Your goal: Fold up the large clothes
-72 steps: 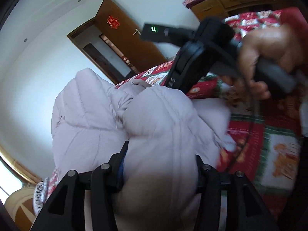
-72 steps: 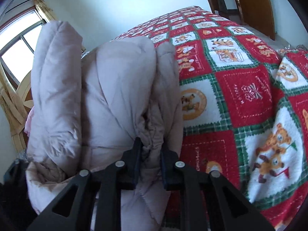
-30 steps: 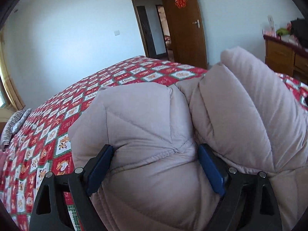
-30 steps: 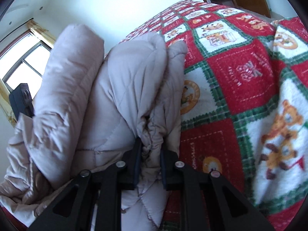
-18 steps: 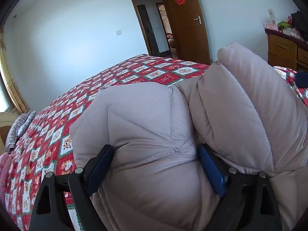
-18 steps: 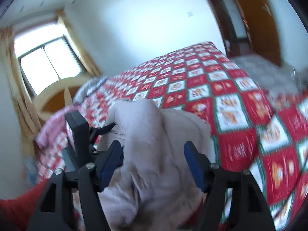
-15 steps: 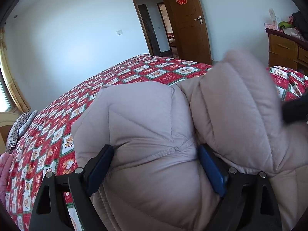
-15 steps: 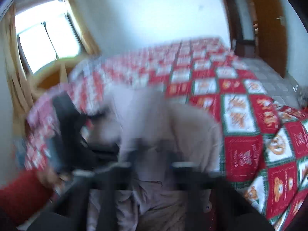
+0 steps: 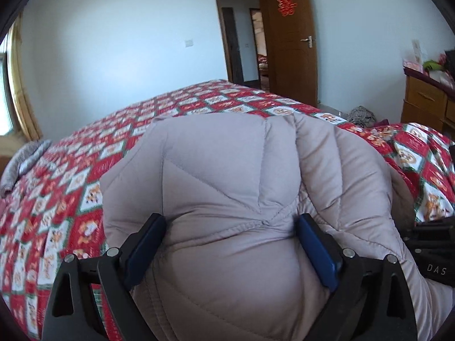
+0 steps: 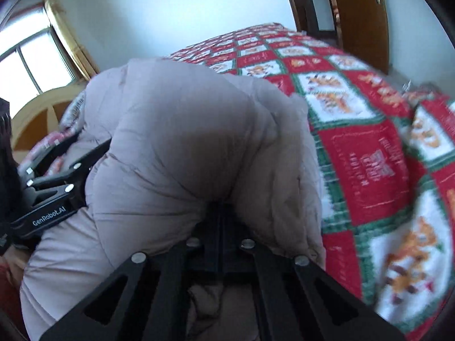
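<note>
Your puffy pale-pink coat (image 9: 227,187) lies bunched on the red patchwork bedspread (image 9: 65,199), at its near edge. Your left gripper (image 9: 230,244) stands wide, both blue pads pressed into a thick fold of the coat. Your right gripper (image 10: 220,224), just beside it, is fully closed, fingers together under the coat's bulge; whether it pinches fabric, I cannot tell.

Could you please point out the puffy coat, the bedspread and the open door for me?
puffy coat (image 9: 216,170), left wrist view, on its quilted top panel.
bedspread (image 10: 366,164), right wrist view, on a red square.
open door (image 9: 293,45), left wrist view, on its brown wooden face.
</note>
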A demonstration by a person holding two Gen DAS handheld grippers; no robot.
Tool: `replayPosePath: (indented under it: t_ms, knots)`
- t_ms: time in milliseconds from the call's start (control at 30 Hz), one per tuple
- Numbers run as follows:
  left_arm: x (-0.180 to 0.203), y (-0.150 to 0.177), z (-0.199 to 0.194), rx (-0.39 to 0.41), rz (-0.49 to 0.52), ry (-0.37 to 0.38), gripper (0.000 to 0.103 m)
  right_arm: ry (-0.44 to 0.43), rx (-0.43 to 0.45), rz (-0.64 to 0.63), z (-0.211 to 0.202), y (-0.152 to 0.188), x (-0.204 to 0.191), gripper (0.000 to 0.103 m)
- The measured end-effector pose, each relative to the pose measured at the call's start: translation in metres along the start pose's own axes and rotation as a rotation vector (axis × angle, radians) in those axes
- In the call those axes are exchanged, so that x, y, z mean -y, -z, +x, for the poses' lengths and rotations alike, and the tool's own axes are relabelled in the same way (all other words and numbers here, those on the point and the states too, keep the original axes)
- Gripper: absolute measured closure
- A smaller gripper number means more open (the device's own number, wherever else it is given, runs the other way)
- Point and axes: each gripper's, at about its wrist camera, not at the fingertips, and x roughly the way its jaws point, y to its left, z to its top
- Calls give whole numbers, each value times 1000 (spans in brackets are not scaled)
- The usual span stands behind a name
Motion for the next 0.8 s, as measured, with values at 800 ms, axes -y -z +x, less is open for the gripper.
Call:
replayPosePath:
  t_ms: [800]
  knots:
    - [3, 1, 1, -32, 22, -75, 5, 58, 12, -115, -16, -70, -25, 96]
